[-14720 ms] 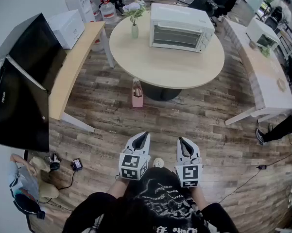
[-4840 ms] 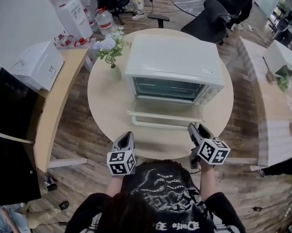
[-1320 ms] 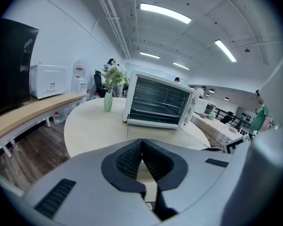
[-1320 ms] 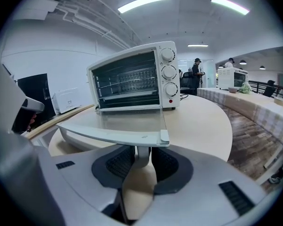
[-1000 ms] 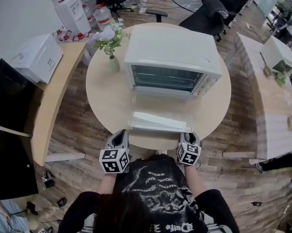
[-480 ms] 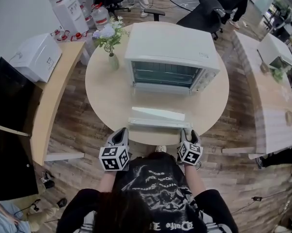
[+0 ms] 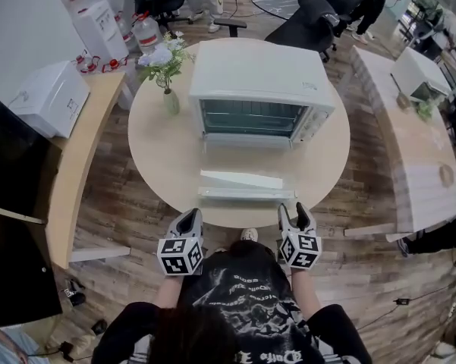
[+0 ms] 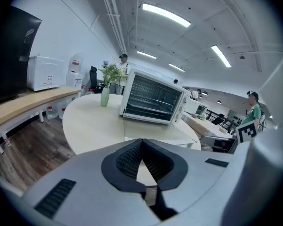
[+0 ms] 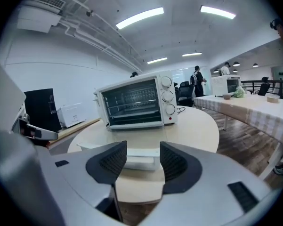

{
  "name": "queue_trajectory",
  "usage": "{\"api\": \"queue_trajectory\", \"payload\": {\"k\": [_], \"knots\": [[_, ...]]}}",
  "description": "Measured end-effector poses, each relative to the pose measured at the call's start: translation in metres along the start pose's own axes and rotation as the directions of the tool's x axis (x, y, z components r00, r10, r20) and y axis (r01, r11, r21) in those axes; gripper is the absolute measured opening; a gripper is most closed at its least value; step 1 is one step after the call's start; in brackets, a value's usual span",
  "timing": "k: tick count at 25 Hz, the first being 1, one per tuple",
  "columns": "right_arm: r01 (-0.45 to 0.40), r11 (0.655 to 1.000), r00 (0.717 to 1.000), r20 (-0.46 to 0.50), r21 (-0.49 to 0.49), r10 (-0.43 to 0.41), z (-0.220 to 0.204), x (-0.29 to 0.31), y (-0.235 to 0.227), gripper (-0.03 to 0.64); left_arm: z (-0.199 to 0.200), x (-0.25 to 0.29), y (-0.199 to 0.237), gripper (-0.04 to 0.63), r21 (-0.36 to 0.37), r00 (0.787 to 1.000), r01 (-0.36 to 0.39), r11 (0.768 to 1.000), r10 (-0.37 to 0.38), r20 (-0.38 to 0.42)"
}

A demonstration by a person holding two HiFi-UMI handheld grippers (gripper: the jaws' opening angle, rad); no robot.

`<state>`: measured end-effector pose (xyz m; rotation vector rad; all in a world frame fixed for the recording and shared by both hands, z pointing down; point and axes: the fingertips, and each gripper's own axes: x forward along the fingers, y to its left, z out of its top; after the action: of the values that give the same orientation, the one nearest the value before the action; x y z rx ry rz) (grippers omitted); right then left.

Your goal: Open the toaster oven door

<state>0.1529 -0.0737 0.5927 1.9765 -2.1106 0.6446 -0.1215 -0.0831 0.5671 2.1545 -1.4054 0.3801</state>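
A white toaster oven (image 7: 258,74) stands on the round beige table (image 7: 163,158). Its glass door (image 7: 243,180) is folded down flat toward me, handle (image 7: 246,194) at the near edge. My right gripper (image 7: 297,214) hovers at the table edge just short of the handle's right end. Its jaws have just been opening and stand open. In the right gripper view (image 9: 143,150) the handle (image 9: 141,163) lies beyond the tips, untouched. My left gripper (image 7: 190,217) is shut and empty near the table edge. The left gripper view (image 8: 141,147) faces the oven (image 8: 153,98).
A vase of flowers (image 7: 167,89) stands left of the oven. A wooden bench (image 7: 76,165) with a white box runs along the left, and a long white table (image 7: 417,158) along the right. Office chairs (image 7: 303,17) and people are behind the round table.
My right gripper has come off the right end of the door handle, drawn back and lifted, and its jaws are wider. The door stays flat. My left gripper has hardly moved.
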Motion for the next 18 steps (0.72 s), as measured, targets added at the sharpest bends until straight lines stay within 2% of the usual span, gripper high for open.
{"api": "queue_trajectory", "payload": {"k": [8,12,18], "knots": [[-0.057,0.985,0.993,0.094,-0.163,0.073,0.052,-0.031,0.043,0.244,0.004,-0.010,-0.020,0.015,0.054,0.997,0.069,0.996,-0.070,0.023],[-0.074,0.979,0.989,0.112,-0.188,0.096,0.065,-0.043,0.055,0.245,0.011,-0.013,-0.028,0.015,0.075,0.995,0.087,0.993,-0.091,0.049],[-0.059,0.974,0.989,0.121,-0.220,0.088,0.070,-0.054,0.061,0.242,0.017,-0.017,-0.026,0.015,0.102,0.993,0.091,0.991,-0.097,0.063]]}}
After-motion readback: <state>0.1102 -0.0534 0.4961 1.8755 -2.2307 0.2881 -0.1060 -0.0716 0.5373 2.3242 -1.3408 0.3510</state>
